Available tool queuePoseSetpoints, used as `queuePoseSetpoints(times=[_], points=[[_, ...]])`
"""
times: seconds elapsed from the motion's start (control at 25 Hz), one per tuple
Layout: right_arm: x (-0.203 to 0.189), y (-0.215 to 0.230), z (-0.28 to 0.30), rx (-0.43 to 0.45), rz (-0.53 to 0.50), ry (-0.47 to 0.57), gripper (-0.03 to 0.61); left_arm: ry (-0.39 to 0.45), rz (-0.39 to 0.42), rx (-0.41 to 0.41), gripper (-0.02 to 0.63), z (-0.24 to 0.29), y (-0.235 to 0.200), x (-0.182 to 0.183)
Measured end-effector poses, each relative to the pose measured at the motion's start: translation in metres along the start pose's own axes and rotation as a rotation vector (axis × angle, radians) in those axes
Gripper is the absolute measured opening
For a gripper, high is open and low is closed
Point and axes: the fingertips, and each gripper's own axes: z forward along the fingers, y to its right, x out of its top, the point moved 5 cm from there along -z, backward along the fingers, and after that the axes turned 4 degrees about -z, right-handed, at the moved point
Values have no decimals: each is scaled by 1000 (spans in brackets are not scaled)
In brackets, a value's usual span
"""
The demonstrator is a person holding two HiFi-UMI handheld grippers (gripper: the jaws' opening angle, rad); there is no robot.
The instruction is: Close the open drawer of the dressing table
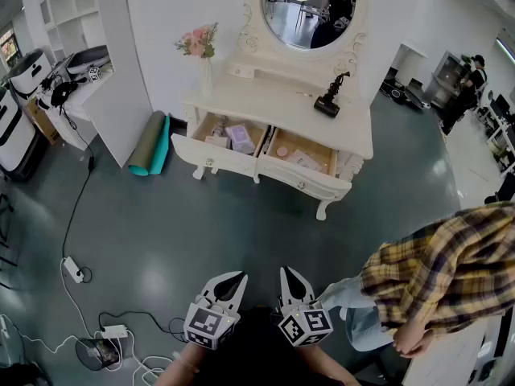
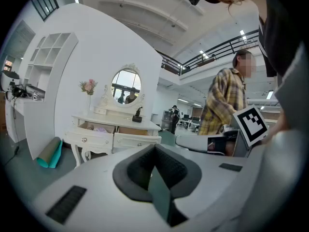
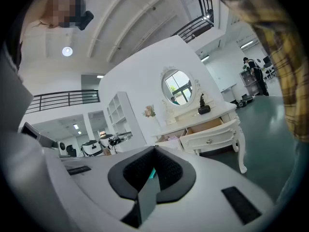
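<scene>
**Both grippers at rest, well short of the dressing table**

My left gripper (image 1: 232, 281) and my right gripper (image 1: 290, 277) are held low and side by side at the bottom edge of the head view. Their tips point toward the white dressing table (image 1: 273, 93), which stands well apart across the grey floor (image 1: 241, 232). In each gripper view the dark pads of my jaws are pressed together with nothing between them.

Both drawers of the table are pulled out. The left-hand drawer (image 1: 211, 154) holds small pink and lavender items. The right-hand drawer (image 1: 310, 182) holds a pale flat item.

On the tabletop a vase of pink flowers (image 1: 199, 45) stands at the left, and a dark object (image 1: 328, 101) lies toward the right, below the oval mirror (image 1: 310, 10). A rolled teal mat (image 1: 150, 143) leans just left of the table. A person in a plaid shirt (image 1: 442, 268) stands close on my right.
</scene>
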Motion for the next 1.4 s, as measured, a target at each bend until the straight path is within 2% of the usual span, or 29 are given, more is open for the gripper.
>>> queuePoseSetpoints(times=[0.44, 0.72, 0.96, 1.24, 1.4], points=[[-10, -37, 12, -62, 11, 4, 6, -42, 9, -95, 18, -15, -25, 8], [-15, -56, 11, -98, 22, 57, 6, -62, 16, -157, 18, -25, -36, 3], [-29, -70, 6, -151, 12, 32, 6, -72, 7, -198, 18, -30, -43, 4], [-37, -60, 6, -205, 21, 10, 6, -99, -11, -226, 18, -17, -41, -2], [-36, -42, 13, -235, 64, 18, 6, -99, -11, -218, 18, -5, -45, -1]])
